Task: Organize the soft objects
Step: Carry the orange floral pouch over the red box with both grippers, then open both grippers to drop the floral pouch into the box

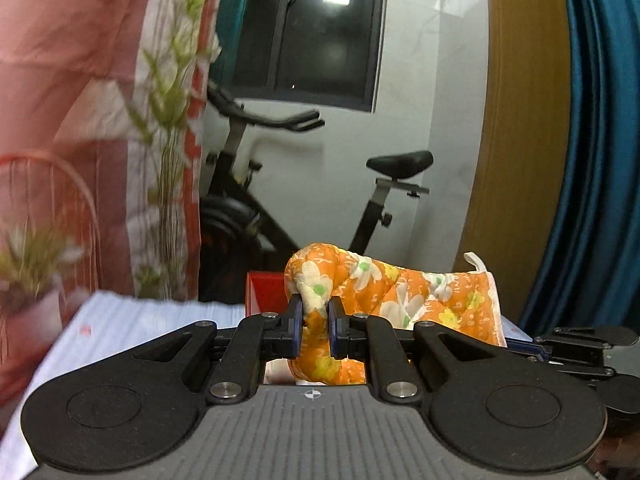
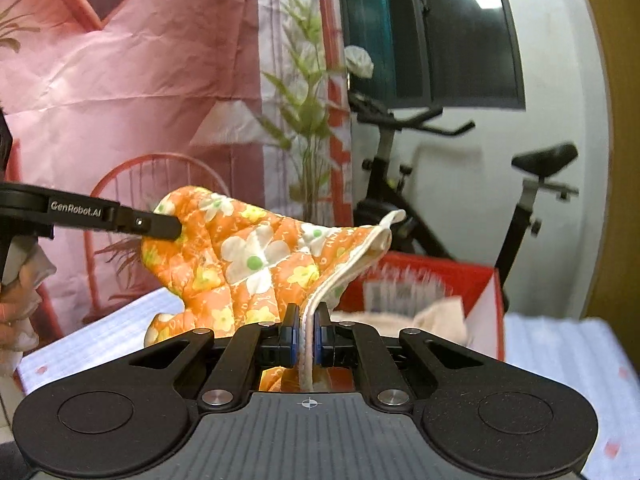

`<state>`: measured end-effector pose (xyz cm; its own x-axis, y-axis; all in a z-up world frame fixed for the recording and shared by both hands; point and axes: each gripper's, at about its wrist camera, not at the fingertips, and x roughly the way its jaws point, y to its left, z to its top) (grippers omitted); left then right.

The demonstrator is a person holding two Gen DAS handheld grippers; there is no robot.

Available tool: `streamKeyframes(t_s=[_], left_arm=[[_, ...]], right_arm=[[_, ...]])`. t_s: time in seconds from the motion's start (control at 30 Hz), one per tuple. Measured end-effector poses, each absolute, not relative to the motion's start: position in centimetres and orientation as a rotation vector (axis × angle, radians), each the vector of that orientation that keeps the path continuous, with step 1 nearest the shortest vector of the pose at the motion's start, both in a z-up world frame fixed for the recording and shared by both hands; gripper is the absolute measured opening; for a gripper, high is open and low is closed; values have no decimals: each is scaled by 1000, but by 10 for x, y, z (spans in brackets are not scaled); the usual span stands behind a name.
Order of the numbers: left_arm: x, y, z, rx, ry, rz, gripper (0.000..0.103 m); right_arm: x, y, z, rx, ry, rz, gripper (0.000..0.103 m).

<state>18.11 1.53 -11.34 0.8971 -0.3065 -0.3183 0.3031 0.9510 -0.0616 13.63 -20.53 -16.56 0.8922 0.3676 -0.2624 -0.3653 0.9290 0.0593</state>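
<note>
Orange floral oven mitt (image 2: 248,256) held centre frame, above red box (image 2: 440,280) | left gripper (image 1: 316,326) pinched on bunched fingertip end | right gripper (image 2: 306,330) clamped tight on white-trimmed cuff edge | cloth-covered table (image 2: 568,352) lower right

My left tool (image 1: 316,330): matte black linkage arms, silver pivot screws, blue pads (image 1: 295,330) on the fingertips, ribbed grey body with a small crosshair mark, round black discs either side. My right tool (image 2: 306,336): same build. Seen side-on, the left one's arm carries white "GenRobot.AI" lettering.
</note>
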Motion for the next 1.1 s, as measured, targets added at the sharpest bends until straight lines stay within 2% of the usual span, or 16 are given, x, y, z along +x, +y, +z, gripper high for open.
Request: streamKeyframes(t_s=[0.37,0.63,0.77,1.1], left_arm=[[267,-21,-117,31,346,-301,14],[311,-39,-159,92,572,-386,14],[323,-43,-182,66,755,-469,14],[331,-44,-196,81,840,-478,14]], right_arm=[[228,-220,-151,-80,271,284,7],[287,-231,-177,-54,458,257,7],[304,-240,-190,40,577,270,7],[316,-247,-217,167,719,223,7]])
